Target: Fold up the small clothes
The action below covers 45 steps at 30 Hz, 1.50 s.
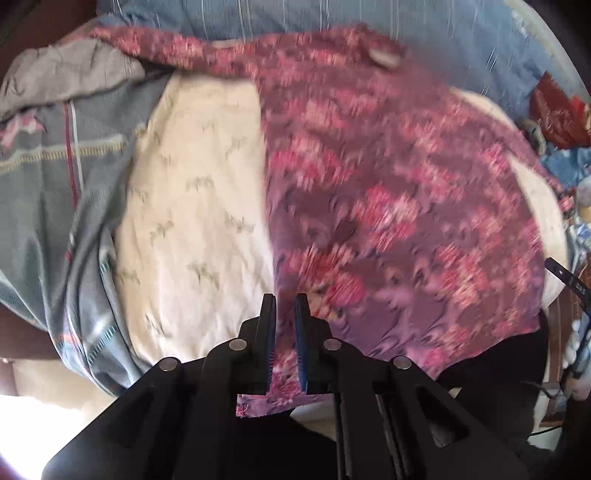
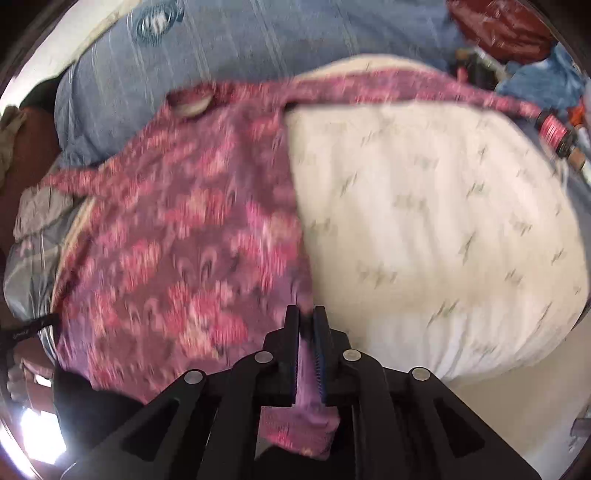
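A purple and pink floral garment (image 1: 388,206) lies spread over a cream patterned cushion (image 1: 199,206), neck opening at the far end. My left gripper (image 1: 285,306) is shut on its near left hem corner. In the right wrist view the same garment (image 2: 177,251) covers the left of the cream cushion (image 2: 424,221). My right gripper (image 2: 306,317) is shut on its near right hem corner, fabric bunched between the fingers. Both views are motion-blurred.
A blue striped cover (image 1: 332,18) lies behind the cushion. A grey plaid cloth (image 1: 55,158) hangs at the left. Red and blue items (image 1: 561,122) pile up at the right edge. A person's dark clothing (image 1: 491,376) is near the front.
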Each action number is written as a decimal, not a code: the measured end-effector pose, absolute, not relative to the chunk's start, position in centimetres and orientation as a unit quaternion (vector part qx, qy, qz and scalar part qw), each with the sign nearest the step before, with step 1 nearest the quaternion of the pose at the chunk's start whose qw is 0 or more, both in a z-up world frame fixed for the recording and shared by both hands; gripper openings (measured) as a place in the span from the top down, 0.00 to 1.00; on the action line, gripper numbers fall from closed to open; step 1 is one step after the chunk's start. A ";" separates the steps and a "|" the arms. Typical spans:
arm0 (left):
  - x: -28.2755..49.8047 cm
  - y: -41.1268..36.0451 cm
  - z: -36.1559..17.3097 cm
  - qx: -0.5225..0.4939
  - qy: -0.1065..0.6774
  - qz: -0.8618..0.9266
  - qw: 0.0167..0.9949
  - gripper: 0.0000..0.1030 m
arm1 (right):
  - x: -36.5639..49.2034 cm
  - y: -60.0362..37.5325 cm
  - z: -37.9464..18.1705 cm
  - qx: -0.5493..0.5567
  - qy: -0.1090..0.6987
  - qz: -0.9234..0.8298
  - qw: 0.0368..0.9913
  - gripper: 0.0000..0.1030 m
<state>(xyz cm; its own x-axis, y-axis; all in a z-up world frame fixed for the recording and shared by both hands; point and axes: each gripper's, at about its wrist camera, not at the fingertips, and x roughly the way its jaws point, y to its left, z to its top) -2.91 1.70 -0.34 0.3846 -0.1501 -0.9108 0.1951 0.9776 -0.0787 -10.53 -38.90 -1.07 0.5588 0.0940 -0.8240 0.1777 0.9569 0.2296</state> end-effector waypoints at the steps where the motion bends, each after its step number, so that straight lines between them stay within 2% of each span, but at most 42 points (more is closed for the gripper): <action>1: -2.4 1.4 0.8 0.017 0.529 -0.108 0.842 0.83 | -9.9 -39.4 -0.2 0.152 0.454 -0.025 0.878 0.85; 2: -1.6 0.9 1.6 0.015 0.512 -0.110 0.852 0.76 | -9.1 -39.8 0.5 0.163 0.440 -0.024 0.883 0.79; 3: -0.6 0.3 2.3 0.014 0.495 -0.110 0.862 0.58 | -7.7 -40.3 1.3 0.180 0.422 -0.019 0.889 0.74; 4: 0.5 -0.3 2.6 0.015 0.485 -0.106 0.868 0.44 | -6.4 -40.4 1.5 0.184 0.414 -0.014 0.891 0.72; 7: 4.5 -2.5 2.4 0.022 0.466 -0.104 0.879 0.43 | -0.5 -39.9 0.8 0.175 0.423 -0.017 0.889 0.72; 13: 9.5 -6.7 -1.7 0.052 0.499 -0.083 0.861 0.43 | 6.0 -38.6 -3.0 0.153 0.447 -0.034 0.881 0.73; 14: 9.9 -6.9 -2.2 0.051 0.511 -0.081 0.854 0.43 | 6.1 -38.2 -2.8 0.132 0.431 -0.038 0.892 0.88; 15: 9.8 -6.7 -2.3 0.047 0.518 -0.082 0.850 0.43 | 6.6 -37.5 -2.7 0.107 0.432 -0.026 0.895 0.96; 17: 9.9 -6.3 -1.9 0.034 0.510 -0.084 0.855 0.43 | 6.5 -37.5 -2.2 0.103 0.422 -0.015 0.901 0.97; 21: 10.7 -5.4 -3.0 0.033 0.504 -0.056 0.861 0.42 | 6.0 -40.1 -2.5 0.131 0.406 -0.055 0.903 0.97; 24: 11.0 -5.1 -4.3 0.026 0.507 -0.044 0.861 0.30 | 6.2 -40.3 -3.4 0.133 0.407 -0.044 0.902 0.96; 28: 10.8 -4.7 -4.0 0.019 0.515 -0.056 0.855 0.30 | 4.9 -43.7 -1.2 0.198 0.381 -0.048 0.902 0.93; 32: 10.5 -4.1 -3.8 0.011 0.518 -0.064 0.853 0.30 | 1.7 -53.9 0.8 0.302 0.313 -0.183 0.882 0.68; 35: 10.3 -4.6 -3.8 0.022 0.514 -0.063 0.855 0.30 | -0.3 -60.9 0.8 0.353 0.290 -0.262 0.850 0.67; 38: 10.3 -5.3 -4.0 0.029 0.512 -0.057 0.857 0.30 | -0.2 -65.3 -0.8 0.402 0.296 -0.280 0.820 0.60; 44: 10.7 -6.1 -3.5 0.040 0.512 -0.061 0.856 0.30 | 3.6 -67.5 -3.3 0.436 0.299 -0.279 0.801 0.62; 45: 10.8 -6.3 -3.3 0.042 0.510 -0.066 0.856 0.31 | 4.4 -67.7 -3.6 0.426 0.307 -0.296 0.798 0.77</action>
<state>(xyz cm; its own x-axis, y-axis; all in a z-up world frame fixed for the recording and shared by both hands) 10.80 -6.27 -3.31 0.4705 -0.0696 -0.8797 0.1553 0.9879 0.0049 4.39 -67.73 -3.56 0.6356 -0.2111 -0.7426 0.7347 0.4610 0.4977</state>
